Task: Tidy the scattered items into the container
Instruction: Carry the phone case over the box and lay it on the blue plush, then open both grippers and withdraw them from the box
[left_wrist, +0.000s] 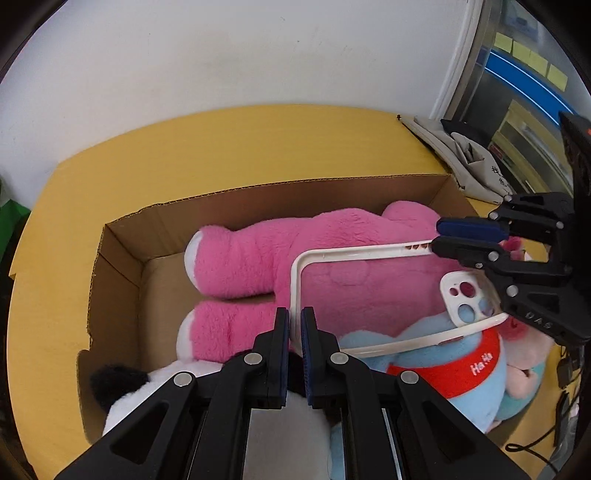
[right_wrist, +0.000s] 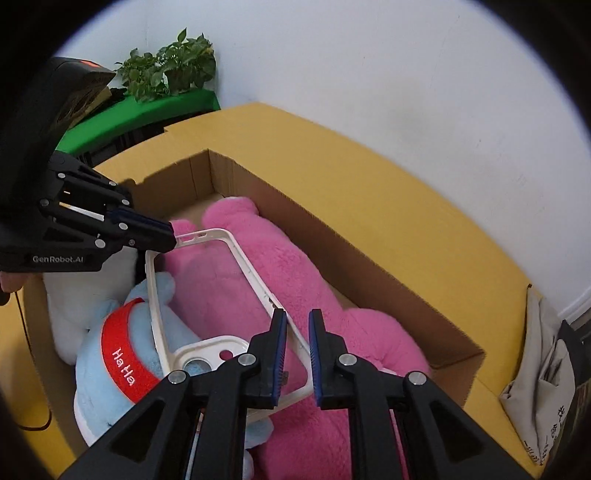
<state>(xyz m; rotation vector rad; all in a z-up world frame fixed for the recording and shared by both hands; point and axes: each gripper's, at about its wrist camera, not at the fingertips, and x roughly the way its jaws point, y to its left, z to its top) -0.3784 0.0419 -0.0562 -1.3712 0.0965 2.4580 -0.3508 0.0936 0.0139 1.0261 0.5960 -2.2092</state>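
Over the open cardboard box (left_wrist: 122, 254), both claws carry a white phone case (left_wrist: 325, 258) above the plush toys already inside. The left claw (left_wrist: 294, 328) is pinched narrow on the case's short end; in the right wrist view the right claw (right_wrist: 297, 332) straddles one long rail near the camera cutout, its jaws a little apart, the left pad against the rail and the other seemingly clear of it, so that grip looks loose or just easing. The step in hand appears to be placing the case in the box; the next move calls for lowering it onto the toys and opening both claws without snagging the thin frame. The case is a glossy, flexible rim with a clear back and round lens holes. Beneath it lie a fluffy pink bear (left_wrist: 266, 258), a pale blue plush (right_wrist: 110, 354) with a red "Ha Ha" band, and a white plush (left_wrist: 155, 391) with a black ear. The box is corrugated and sits on a smooth yellow surface (left_wrist: 221, 147).
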